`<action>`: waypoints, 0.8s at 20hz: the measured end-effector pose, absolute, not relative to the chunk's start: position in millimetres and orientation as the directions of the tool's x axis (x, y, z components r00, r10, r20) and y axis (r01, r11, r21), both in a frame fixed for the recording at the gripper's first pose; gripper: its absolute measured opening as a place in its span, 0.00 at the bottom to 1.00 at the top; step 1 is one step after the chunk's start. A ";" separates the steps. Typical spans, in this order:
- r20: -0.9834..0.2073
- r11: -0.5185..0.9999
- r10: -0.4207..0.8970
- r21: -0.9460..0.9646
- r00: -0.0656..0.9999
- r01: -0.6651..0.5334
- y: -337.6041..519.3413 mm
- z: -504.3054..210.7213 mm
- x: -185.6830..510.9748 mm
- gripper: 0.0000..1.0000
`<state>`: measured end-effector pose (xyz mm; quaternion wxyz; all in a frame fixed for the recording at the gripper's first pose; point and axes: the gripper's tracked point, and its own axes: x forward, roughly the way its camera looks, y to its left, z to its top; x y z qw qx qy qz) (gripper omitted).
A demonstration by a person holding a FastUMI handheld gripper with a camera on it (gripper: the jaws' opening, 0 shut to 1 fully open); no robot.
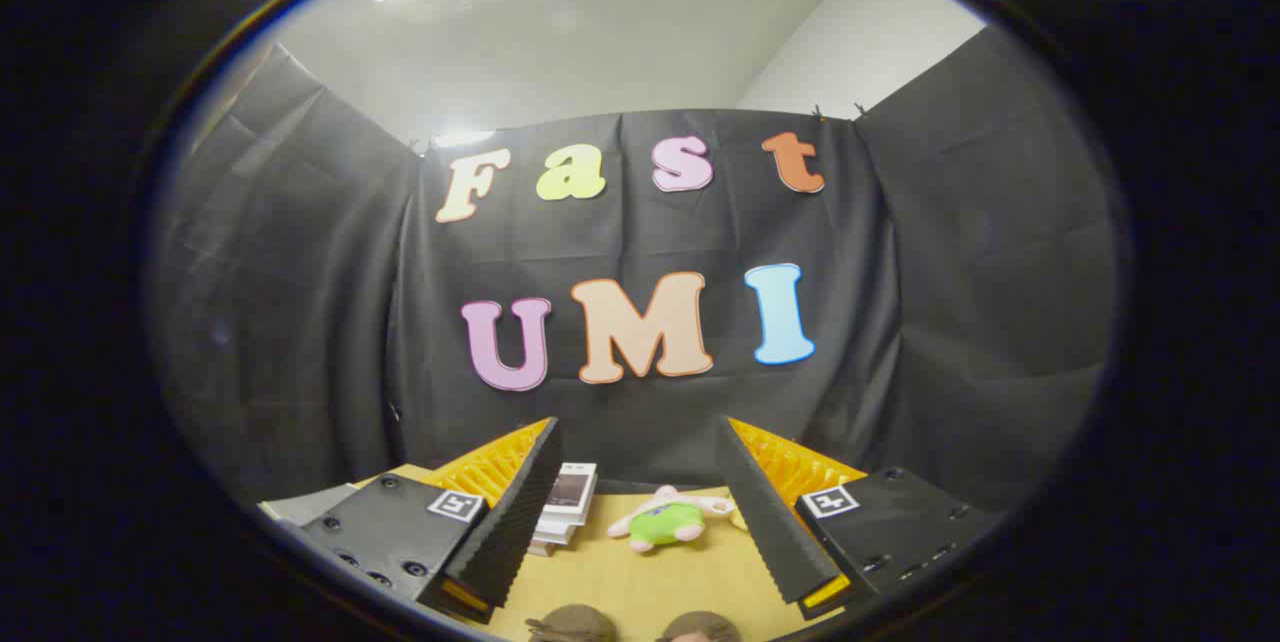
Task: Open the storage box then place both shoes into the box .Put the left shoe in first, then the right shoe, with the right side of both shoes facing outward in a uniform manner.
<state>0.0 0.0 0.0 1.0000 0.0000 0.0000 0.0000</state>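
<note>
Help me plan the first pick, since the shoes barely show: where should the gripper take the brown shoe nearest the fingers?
Hedged: just the rounded top of each brown shoe shows, low between the open gripper fingers, so heel and toe cannot be told. Probably tilt down, come from above, and pinch the collar rim across its narrow width. The plush toy and stacked booklets on the wooden table lie beyond.

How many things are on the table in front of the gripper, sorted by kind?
Plush toy, between the open fingers: 1
Stack of white booklets or boxes, by one finger: 1
Brown rounded objects nearest the camera, partly cut off, possibly the shoes: 2
Total: 4
The gripper is open, holding nothing, above the wooden table.
</note>
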 end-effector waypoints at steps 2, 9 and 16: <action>0.002 1.000 0.016 -0.013 1.000 -0.016 12.7 5.3 2.5 0.99; 0.003 0.999 0.024 -0.029 1.000 -0.024 28.3 -0.3 -0.2 0.99; 0.000 0.999 0.028 -0.028 1.000 -0.028 34.8 0.4 3.2 0.99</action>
